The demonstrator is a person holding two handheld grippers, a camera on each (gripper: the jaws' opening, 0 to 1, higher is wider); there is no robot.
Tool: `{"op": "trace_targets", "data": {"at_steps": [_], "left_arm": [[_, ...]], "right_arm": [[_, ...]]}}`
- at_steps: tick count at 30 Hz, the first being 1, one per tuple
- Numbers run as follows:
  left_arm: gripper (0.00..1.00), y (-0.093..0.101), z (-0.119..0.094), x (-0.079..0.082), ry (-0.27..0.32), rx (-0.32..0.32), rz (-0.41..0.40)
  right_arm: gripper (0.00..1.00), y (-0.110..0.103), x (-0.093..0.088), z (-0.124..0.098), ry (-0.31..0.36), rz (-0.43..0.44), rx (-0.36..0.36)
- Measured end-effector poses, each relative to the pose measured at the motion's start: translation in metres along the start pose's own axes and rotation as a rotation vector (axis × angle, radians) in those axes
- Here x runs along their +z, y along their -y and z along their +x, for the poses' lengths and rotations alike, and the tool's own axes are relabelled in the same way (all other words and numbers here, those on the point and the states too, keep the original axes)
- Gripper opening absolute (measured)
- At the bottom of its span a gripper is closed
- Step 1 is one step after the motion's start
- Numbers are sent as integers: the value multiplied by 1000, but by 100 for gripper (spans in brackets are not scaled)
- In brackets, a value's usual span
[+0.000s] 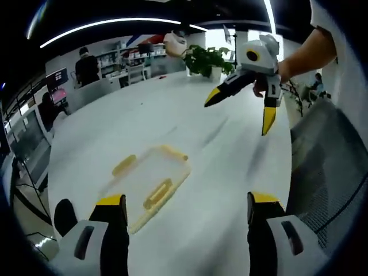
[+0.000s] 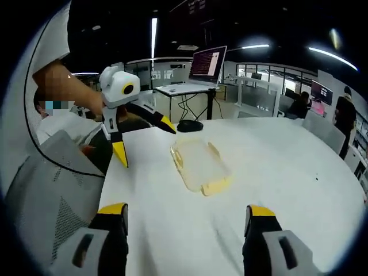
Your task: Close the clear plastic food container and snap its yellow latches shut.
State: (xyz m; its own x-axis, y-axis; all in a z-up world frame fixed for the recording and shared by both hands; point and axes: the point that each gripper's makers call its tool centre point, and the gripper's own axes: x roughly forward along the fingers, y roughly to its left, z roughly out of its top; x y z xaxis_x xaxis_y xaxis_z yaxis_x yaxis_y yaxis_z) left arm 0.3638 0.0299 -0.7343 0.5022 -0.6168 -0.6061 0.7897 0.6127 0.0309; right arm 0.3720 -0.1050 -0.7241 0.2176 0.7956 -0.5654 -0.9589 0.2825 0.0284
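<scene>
1. We hold both tongs above a white round worktop (image 1: 218, 172) in an open office. The left tongs (image 1: 187, 210) rise from the bottom of the left gripper view with their yellow-tipped jaws spread wide and nothing between them.

2. The right tongs (image 2: 187, 218) stand the same way in the right gripper view: jaws wide apart, empty. In the left gripper view they hang in the air well above the worktop, jaws splayed.

3. The clear plastic food container (image 1: 150, 184) lies flat on the worktop, just ahead of the left jaw in the left gripper view and near the middle of the worktop in the right gripper view (image 2: 200, 164). Neither tongs touch it.

4. Its yellow latches (image 1: 158, 194) sit along the edges; blur keeps us from telling whether any is snapped down or whether the lid is fully seated.

5. We judge it light, thin-walled and slick, likely to skate on the smooth worktop if pushed from one side. One tongs should steady a rim or corner while the other presses a latch.

6. The container looks empty to us, though clear plastic and motion blur leave that uncertain.

7. A potted plant (image 1: 208, 60) stands at the far edge, well apart.
</scene>
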Motion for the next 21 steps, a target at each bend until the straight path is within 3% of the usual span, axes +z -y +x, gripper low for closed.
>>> {"op": "trace_targets", "data": {"at_steps": [8,21], "left_arm": [[84,-13,-1,-5,-24,2,25],[82,-32,-4,-14,-74,-26,92]], "right_arm": [[80,3,-1,9,-23,-35,19],[80,19,19,27,-16,-69,35]]}}
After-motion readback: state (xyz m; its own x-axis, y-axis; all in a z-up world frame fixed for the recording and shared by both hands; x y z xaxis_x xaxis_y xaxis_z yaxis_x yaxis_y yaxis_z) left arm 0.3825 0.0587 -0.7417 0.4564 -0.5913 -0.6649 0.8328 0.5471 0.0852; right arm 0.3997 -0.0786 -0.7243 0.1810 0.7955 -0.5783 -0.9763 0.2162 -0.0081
